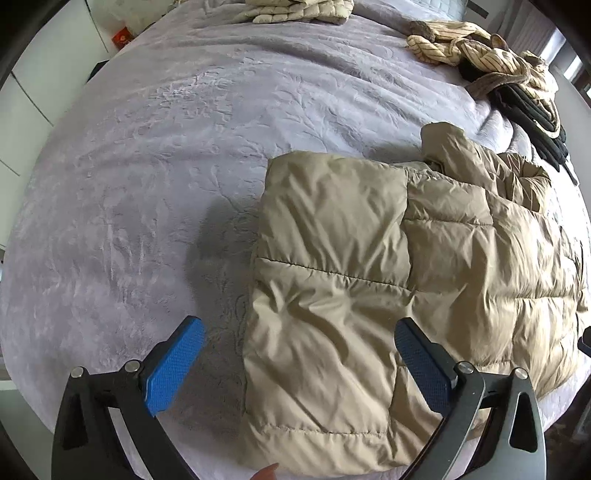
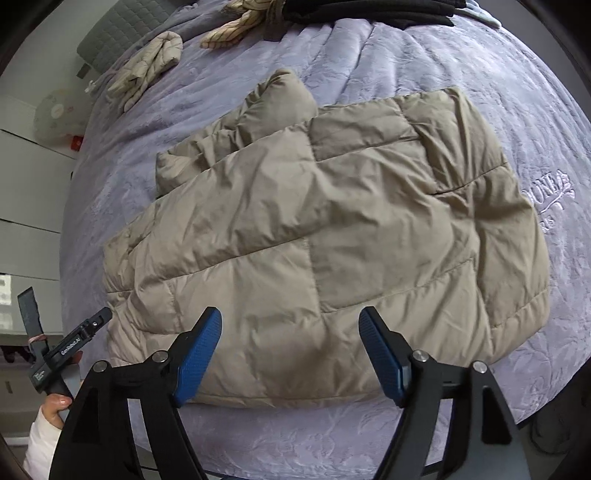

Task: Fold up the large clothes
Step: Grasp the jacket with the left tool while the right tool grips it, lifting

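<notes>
A tan quilted puffer jacket (image 1: pixel 388 280) lies folded into a rough rectangle on a lilac bedspread (image 1: pixel 166 166). In the right wrist view the same jacket (image 2: pixel 325 229) fills the middle, with a sleeve or collar bunched at its far left. My left gripper (image 1: pixel 299 332) hovers open over the jacket's left edge, its blue pads wide apart with nothing between them. My right gripper (image 2: pixel 290 325) is open above the jacket's near edge, gripping nothing. The left tool (image 2: pixel 70 350) and the hand holding it show at the lower left of the right wrist view.
Cream striped garments (image 1: pixel 476 48) and black clothing (image 1: pixel 532 118) lie piled at the far right of the bed. Another beige folded garment (image 1: pixel 295 11) sits at the far edge. White cabinets (image 2: pixel 26 184) stand beside the bed. Embroidered lettering (image 2: pixel 554 199) marks the bedspread (image 2: pixel 443 55).
</notes>
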